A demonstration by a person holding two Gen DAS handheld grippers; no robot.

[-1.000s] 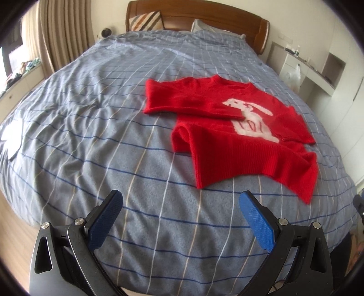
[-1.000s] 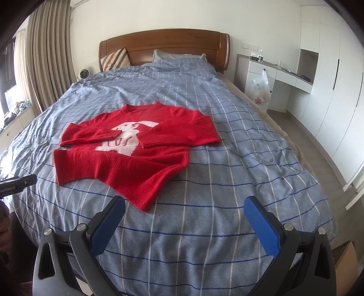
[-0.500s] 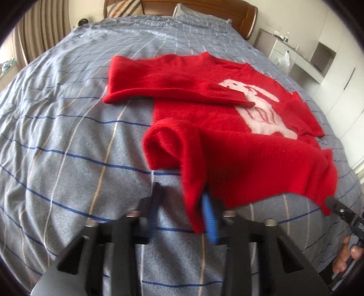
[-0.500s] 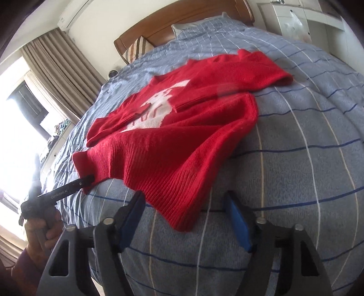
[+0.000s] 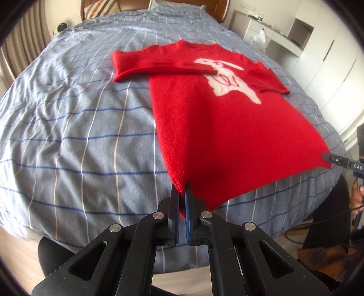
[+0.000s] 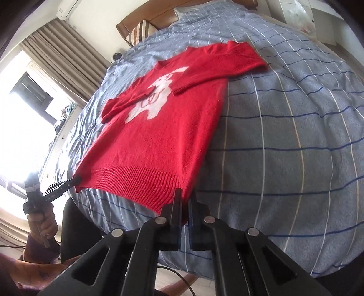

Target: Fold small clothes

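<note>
A red sweater [image 5: 223, 118] with a white animal figure lies face up on the bed, both sleeves folded across the chest. It also shows in the right wrist view [image 6: 159, 127]. My left gripper [image 5: 182, 193] is shut on the hem's left corner. My right gripper [image 6: 184, 195] is shut on the hem's right corner. Each gripper shows in the other's view, the right gripper [image 5: 327, 157] and the left gripper [image 6: 76, 180], at the far hem corner. The body of the sweater is pulled flat and straight toward the foot of the bed.
The bed has a blue-grey checked cover [image 5: 79, 127] and a wooden headboard [image 6: 145, 16] with pillows. A white desk and cupboards [image 5: 295, 36] stand to the right of the bed. Curtains and a bright window [image 6: 34, 102] are on the left side.
Both grippers went from open above the bed to shut on the sweater's hem corners. The rumpled, folded-under lower body has been pulled out flat toward the foot of the bed.
</note>
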